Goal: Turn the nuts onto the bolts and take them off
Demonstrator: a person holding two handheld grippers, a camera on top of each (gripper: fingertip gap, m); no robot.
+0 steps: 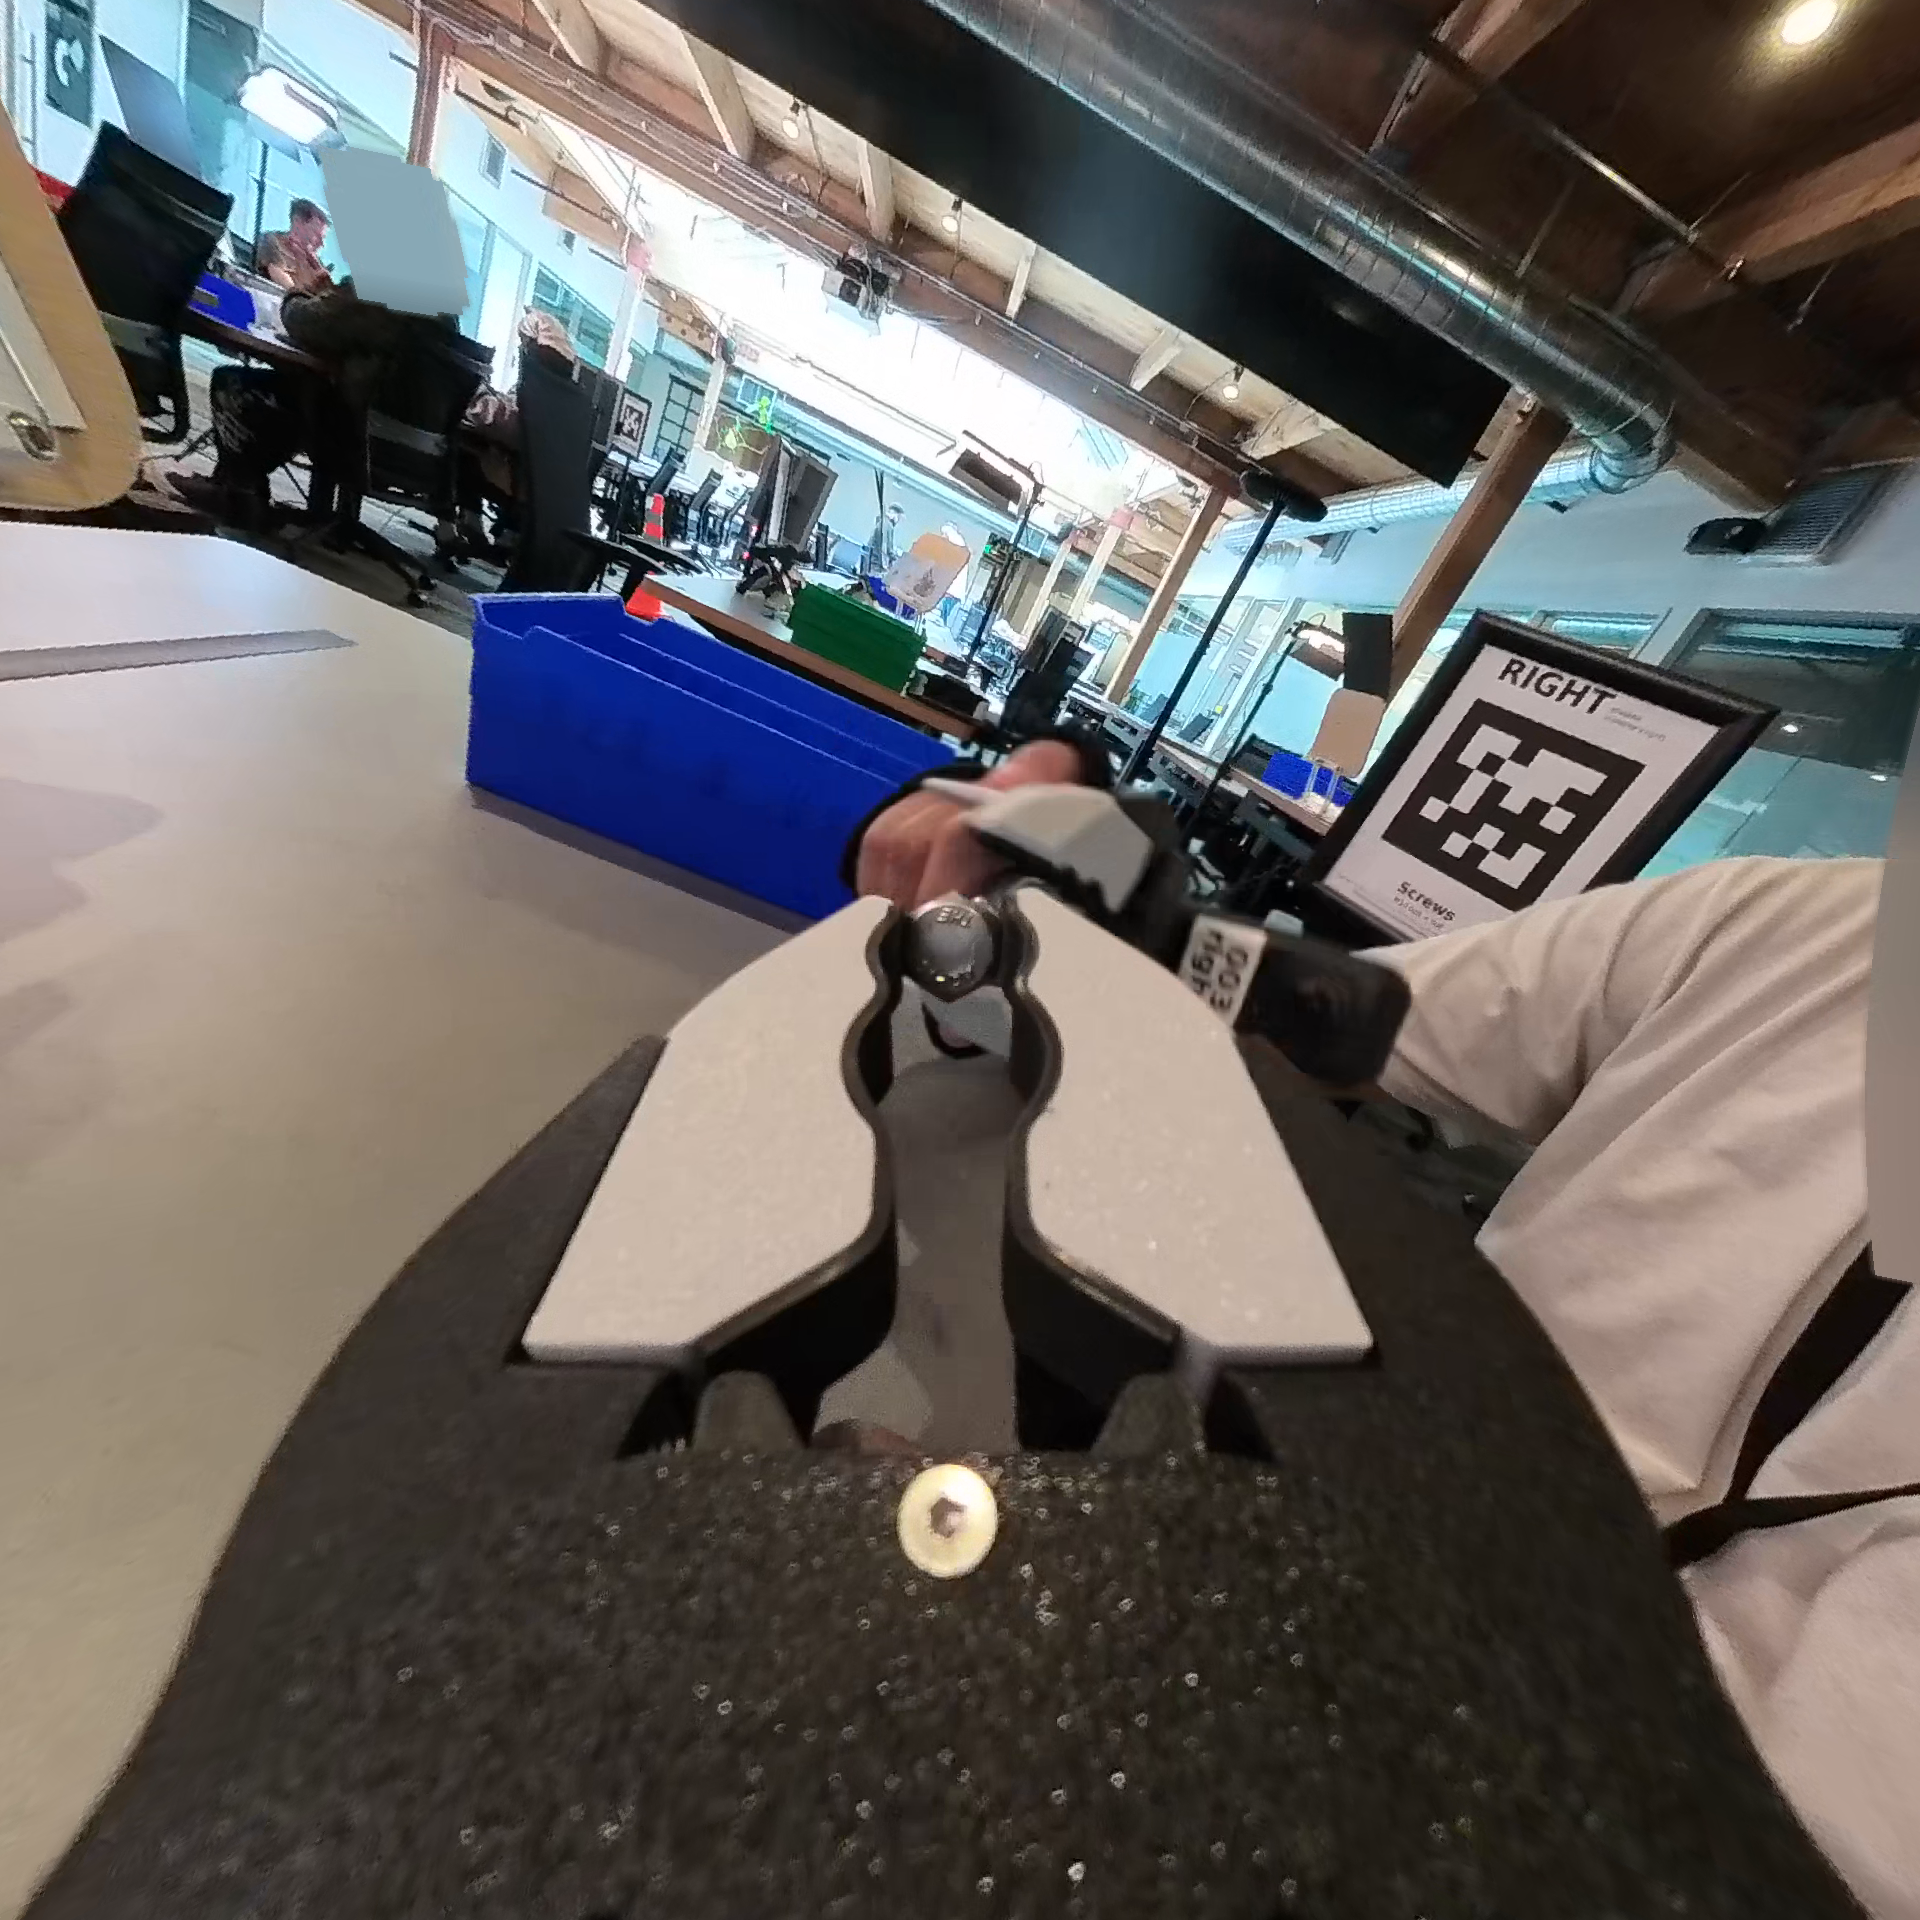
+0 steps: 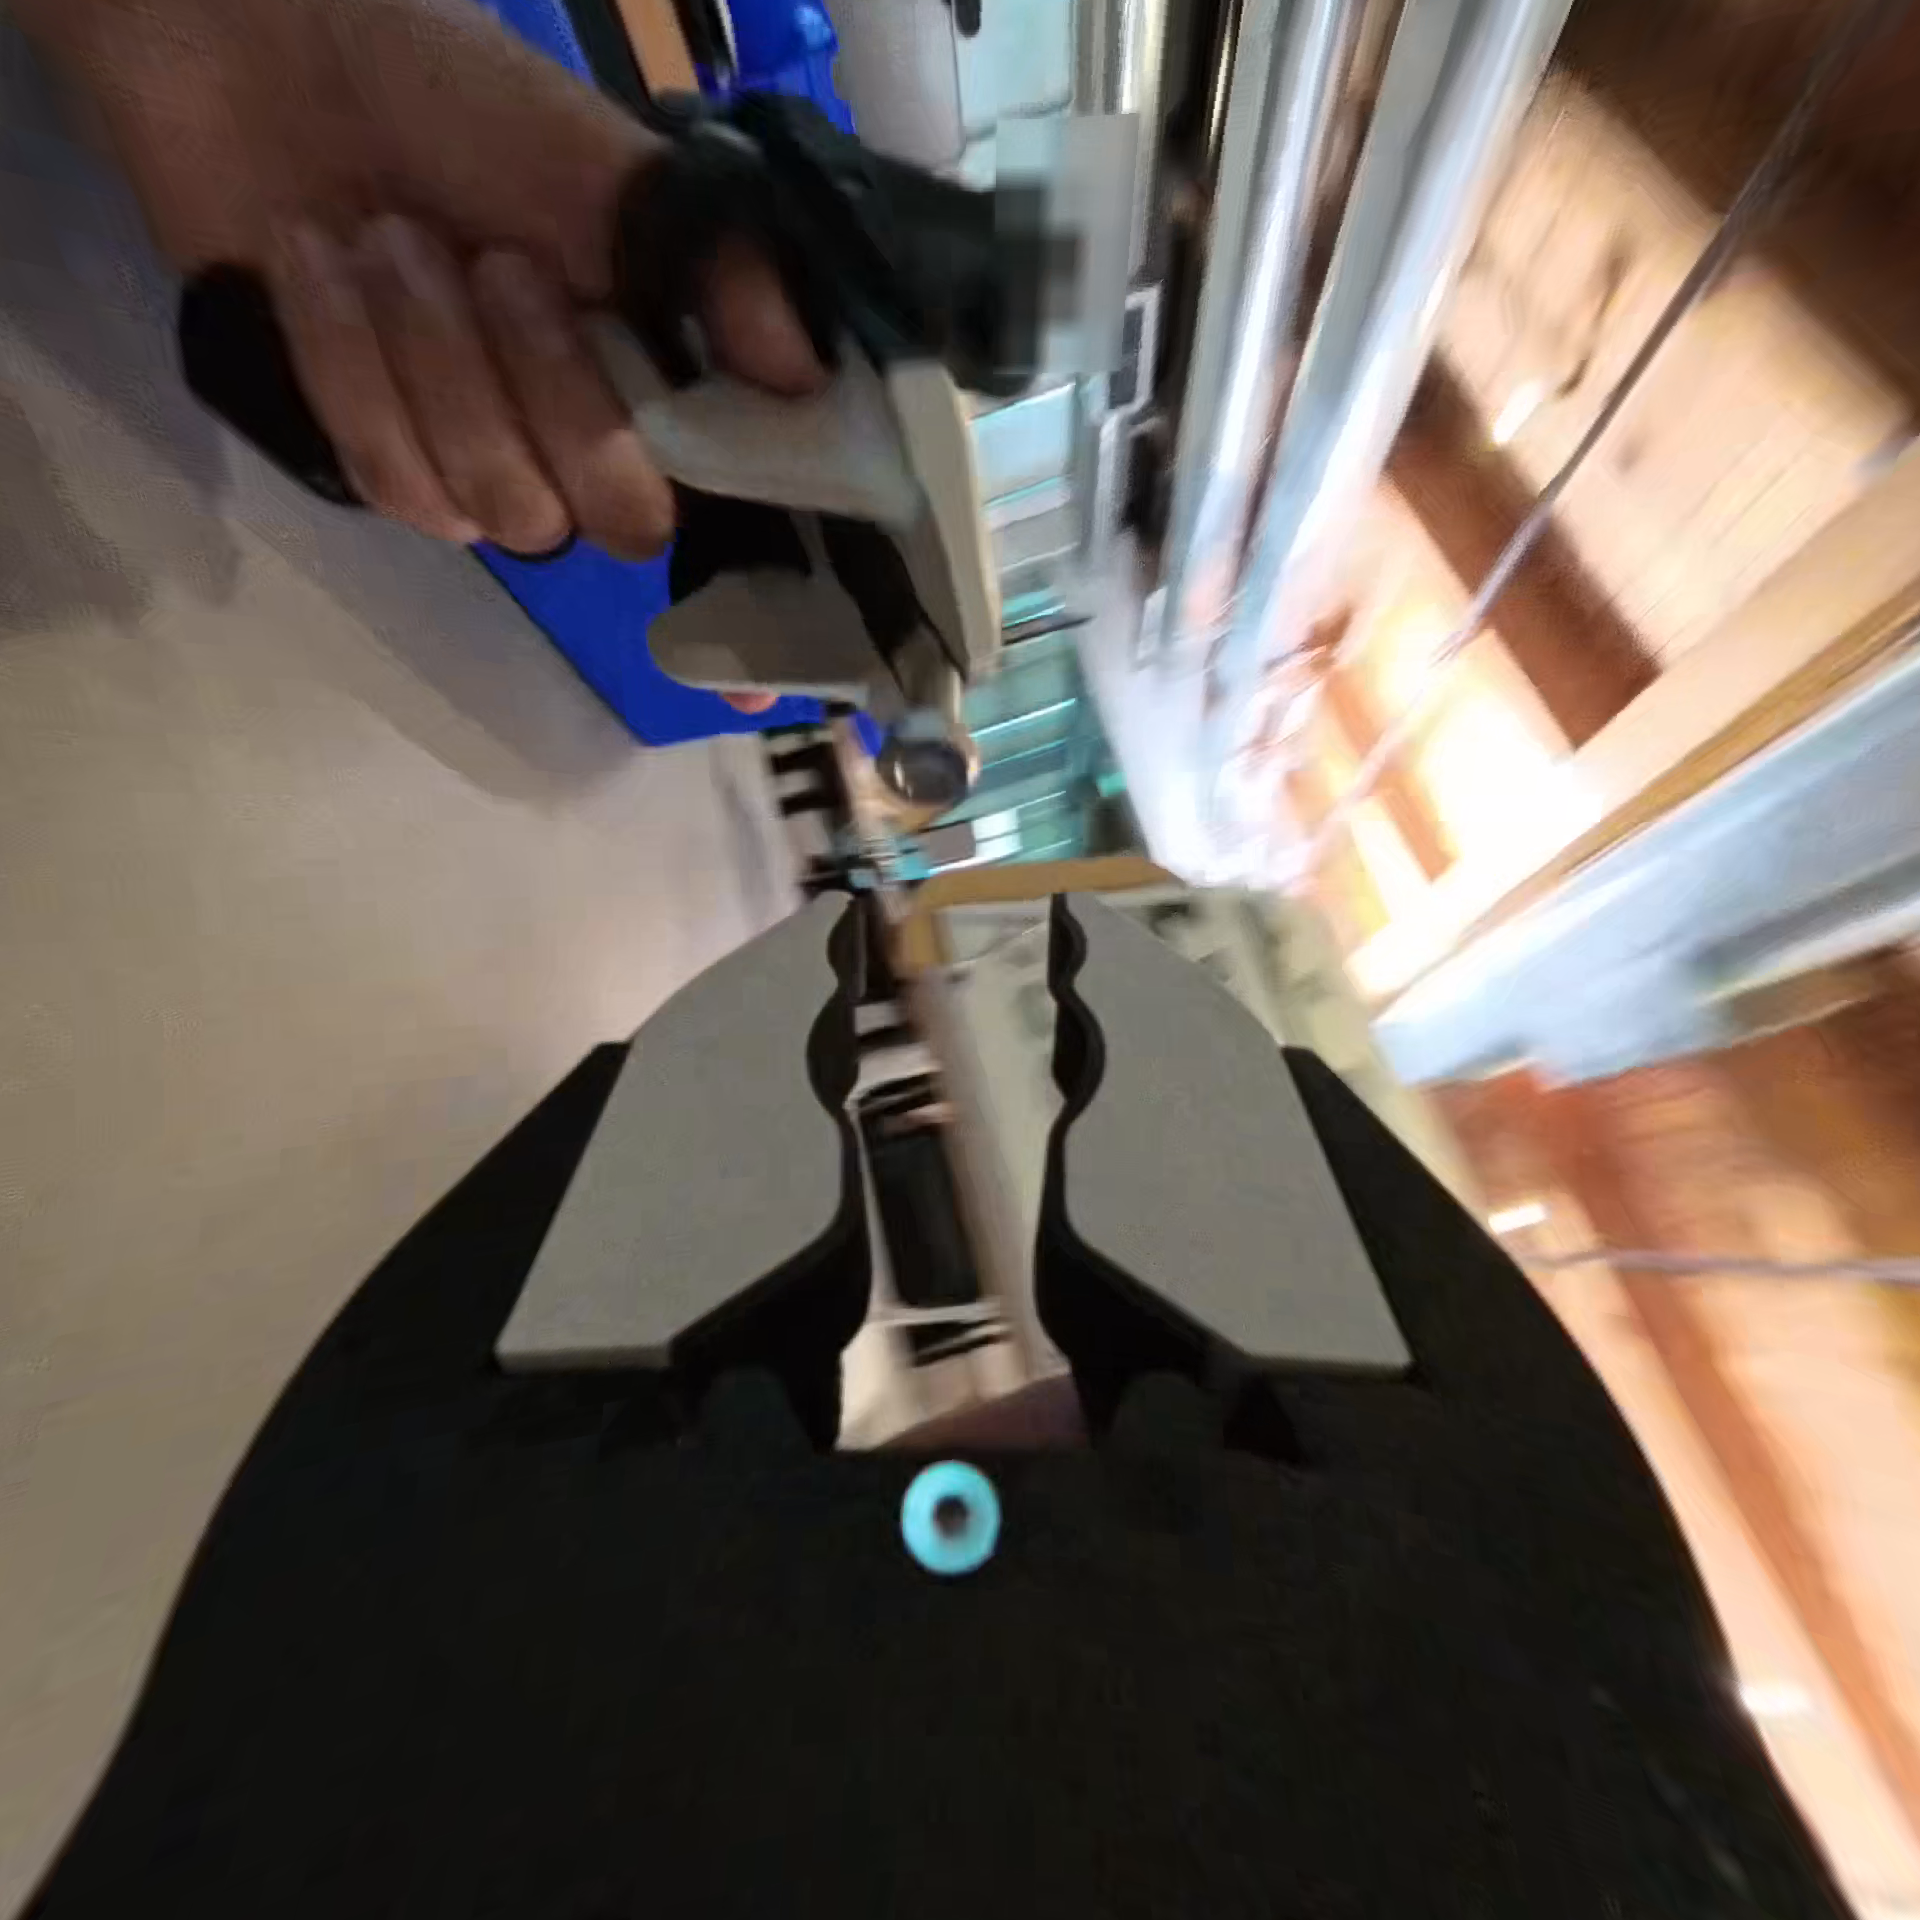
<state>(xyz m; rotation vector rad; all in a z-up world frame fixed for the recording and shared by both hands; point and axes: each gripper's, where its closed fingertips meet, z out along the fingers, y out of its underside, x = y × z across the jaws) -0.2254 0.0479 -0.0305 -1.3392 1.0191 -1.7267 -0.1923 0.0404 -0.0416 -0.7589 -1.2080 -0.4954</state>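
My left gripper is shut on the hex head of a silver bolt and holds it above the white table. The bolt's shank points away from the camera and is hidden behind the head. My right gripper, held in a hand, is just beyond the bolt. In the blurred right wrist view, my right gripper is open with nothing between its fingers. The left gripper holds the bolt's dark round end a little past the right fingertips. Blur hides whether a nut sits on it.
A blue bin stands on the table behind the grippers and also shows in the right wrist view. A framed black-and-white marker sign stands at the right. A person's white sleeve fills the right side.
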